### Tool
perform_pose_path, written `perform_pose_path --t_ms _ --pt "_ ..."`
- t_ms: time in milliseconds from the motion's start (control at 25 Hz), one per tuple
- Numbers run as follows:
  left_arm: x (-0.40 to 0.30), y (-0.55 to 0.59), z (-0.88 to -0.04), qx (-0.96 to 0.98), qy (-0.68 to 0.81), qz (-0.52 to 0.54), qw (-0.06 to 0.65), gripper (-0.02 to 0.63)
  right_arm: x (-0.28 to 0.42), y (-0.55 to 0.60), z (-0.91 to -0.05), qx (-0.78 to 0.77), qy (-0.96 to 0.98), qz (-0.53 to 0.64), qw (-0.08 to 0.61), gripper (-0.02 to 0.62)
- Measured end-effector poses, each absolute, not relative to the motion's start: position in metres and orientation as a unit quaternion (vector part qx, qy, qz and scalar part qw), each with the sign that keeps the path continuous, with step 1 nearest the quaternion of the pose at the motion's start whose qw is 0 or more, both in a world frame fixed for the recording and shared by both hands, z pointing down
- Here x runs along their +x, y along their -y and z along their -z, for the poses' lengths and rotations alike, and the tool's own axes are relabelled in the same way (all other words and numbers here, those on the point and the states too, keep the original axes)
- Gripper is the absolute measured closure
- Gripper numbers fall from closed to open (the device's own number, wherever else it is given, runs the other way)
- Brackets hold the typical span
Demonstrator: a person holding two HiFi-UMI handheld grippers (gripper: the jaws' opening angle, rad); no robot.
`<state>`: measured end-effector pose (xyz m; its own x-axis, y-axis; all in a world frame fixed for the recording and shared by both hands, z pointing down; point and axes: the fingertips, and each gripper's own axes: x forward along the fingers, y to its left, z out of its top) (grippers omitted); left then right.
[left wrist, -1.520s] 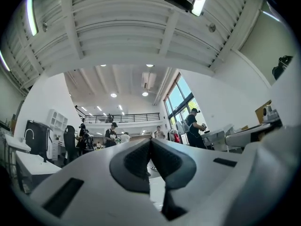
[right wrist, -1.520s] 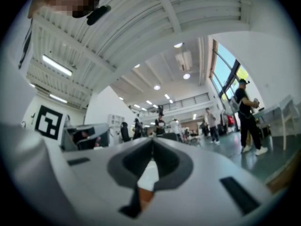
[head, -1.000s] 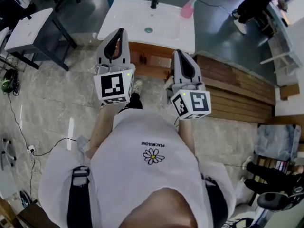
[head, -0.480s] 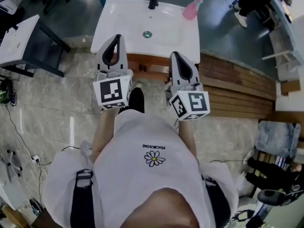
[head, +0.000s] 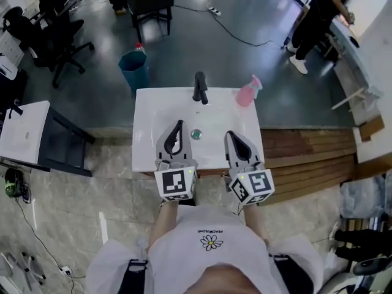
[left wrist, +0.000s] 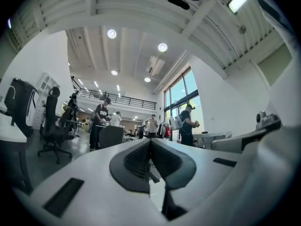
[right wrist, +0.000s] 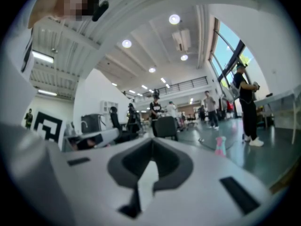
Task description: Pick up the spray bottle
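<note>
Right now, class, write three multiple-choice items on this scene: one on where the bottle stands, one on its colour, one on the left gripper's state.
1. Where is the bottle?
A. On the far right corner of the sink
B. In the bin
C. On the floor

2. What colour is the bottle?
A. Blue
B. Pink
C. Green

3. The left gripper is:
A. Holding the bottle
B. Wide open
C. Shut and empty

Answers:
1 A: it stands on the sink's rim, right of the faucet.
2 B: its body is pink.
3 C: its jaws meet with nothing between them.
</note>
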<state>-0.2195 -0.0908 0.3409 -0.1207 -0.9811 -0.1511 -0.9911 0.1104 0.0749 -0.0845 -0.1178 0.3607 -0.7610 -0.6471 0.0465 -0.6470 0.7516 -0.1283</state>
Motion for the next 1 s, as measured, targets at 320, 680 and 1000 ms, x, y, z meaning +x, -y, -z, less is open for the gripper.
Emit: perform_pose_path --t_ms 320,680,1000 --pt "-0.238 0.149 -0.343 -0.682 -0.728 -0.061 0.023 0.586 -0.128 0.169 -0.367 -0.34 -0.938 0.066 -0.014 0.566" --pt "-0.24 0.167 -0.338 -0.666 -0.744 -0.047 0.035 0.586 -0.146 0.197 -0.372 -0.301 -0.953 0.037 -0.015 0.566" --pt "-0.249 0.168 -0.338 -0.641 -0.765 -0.042 0.04 0.586 -0.142 0.203 -0.376 -0.285 -0.958 0.04 -0.022 0.566"
